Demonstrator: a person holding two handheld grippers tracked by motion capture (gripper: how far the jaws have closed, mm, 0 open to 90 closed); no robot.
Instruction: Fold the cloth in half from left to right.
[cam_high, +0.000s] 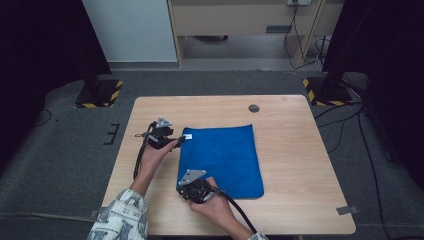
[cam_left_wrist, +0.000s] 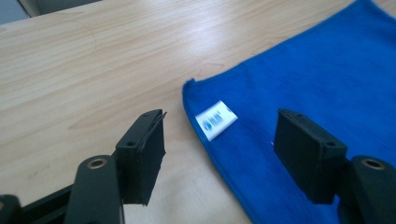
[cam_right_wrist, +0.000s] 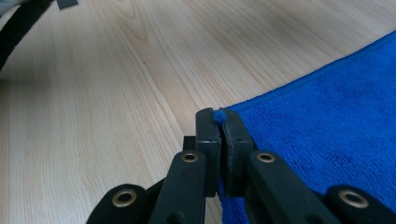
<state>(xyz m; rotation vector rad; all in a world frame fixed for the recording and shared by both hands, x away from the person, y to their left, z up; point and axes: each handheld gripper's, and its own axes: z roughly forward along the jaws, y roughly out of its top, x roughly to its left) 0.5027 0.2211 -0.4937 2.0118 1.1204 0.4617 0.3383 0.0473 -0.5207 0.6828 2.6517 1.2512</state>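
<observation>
Up close, the white label (cam_left_wrist: 215, 119) on the blue cloth (cam_high: 225, 157) lies between the left tongs (cam_left_wrist: 229, 149), which stand apart astride the cloth's corner on the worktop (cam_high: 295, 150); its blue print is too blurred to read. Right tongs (cam_right_wrist: 218, 122) pinch another corner, hiding it.

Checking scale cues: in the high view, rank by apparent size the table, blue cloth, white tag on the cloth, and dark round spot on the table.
1. table
2. blue cloth
3. dark round spot
4. white tag, only slightly smaller than the spot, so that order is unsure.
</observation>
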